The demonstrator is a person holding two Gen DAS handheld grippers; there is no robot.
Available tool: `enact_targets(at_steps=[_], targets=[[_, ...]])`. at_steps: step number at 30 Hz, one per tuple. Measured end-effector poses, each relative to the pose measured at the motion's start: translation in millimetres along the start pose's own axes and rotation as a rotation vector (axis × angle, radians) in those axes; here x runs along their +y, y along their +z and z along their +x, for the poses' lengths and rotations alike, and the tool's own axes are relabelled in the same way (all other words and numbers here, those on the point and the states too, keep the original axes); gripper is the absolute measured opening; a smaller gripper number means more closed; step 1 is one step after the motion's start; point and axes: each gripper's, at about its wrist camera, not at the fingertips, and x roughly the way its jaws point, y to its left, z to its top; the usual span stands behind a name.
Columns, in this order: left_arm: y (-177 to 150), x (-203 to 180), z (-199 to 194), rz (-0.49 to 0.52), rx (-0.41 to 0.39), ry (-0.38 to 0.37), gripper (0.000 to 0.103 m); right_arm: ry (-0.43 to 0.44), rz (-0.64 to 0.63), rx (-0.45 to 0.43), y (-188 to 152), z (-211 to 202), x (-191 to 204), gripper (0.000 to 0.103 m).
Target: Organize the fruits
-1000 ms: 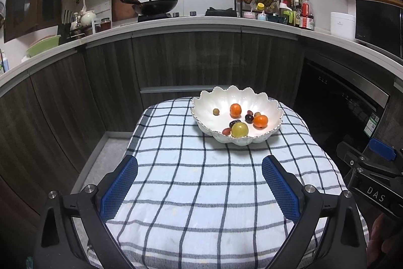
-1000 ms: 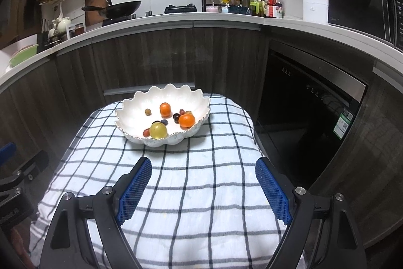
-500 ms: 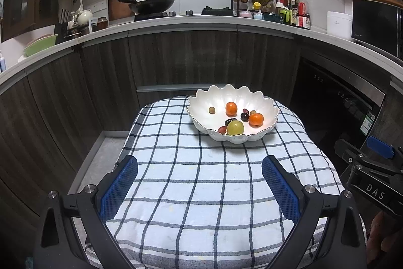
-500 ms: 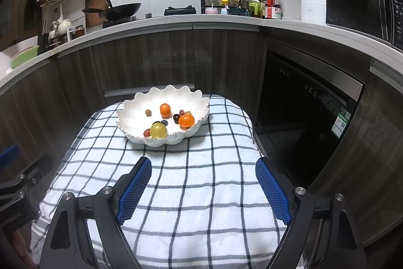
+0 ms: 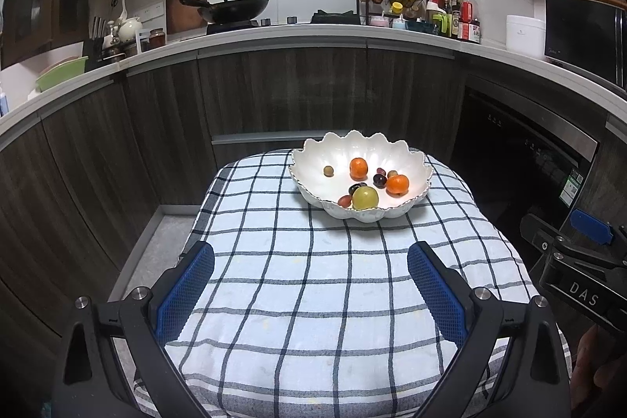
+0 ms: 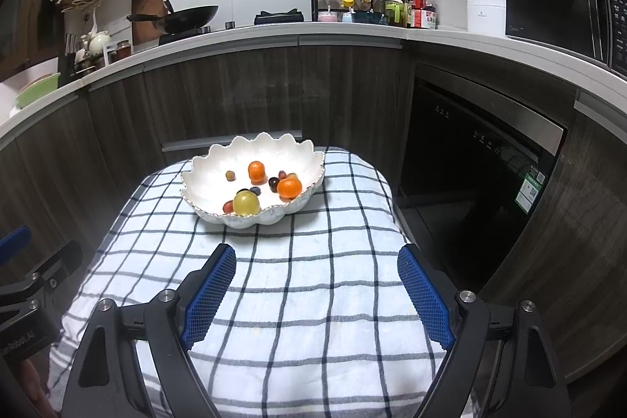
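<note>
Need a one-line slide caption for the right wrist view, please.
Right gripper, jaws open and empty, above the checked cloth, facing a scalloped white bowl of fruit.

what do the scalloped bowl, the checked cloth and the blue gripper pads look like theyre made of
Scalloped bowl: likely glazed ceramic or porcelain; glossy white with highlights and a thin gold-looking rim.
Checked cloth: woven fabric, probably cotton; matte, with soft wrinkles and edges draping over the table.
Blue pads on the right gripper: seemingly rubber or soft plastic; matte with a fine grid texture. The left gripper has the same pads.
</note>
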Motion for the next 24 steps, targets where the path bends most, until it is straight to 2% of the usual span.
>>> enact_targets(at_steps=[24], targets=[[-0.7, 2.9, 1.6, -0.012, 0.01, -0.014, 0.101, 0.006, 0.0, 0.014, -2.8, 2.6, 1.4, 0.086]])
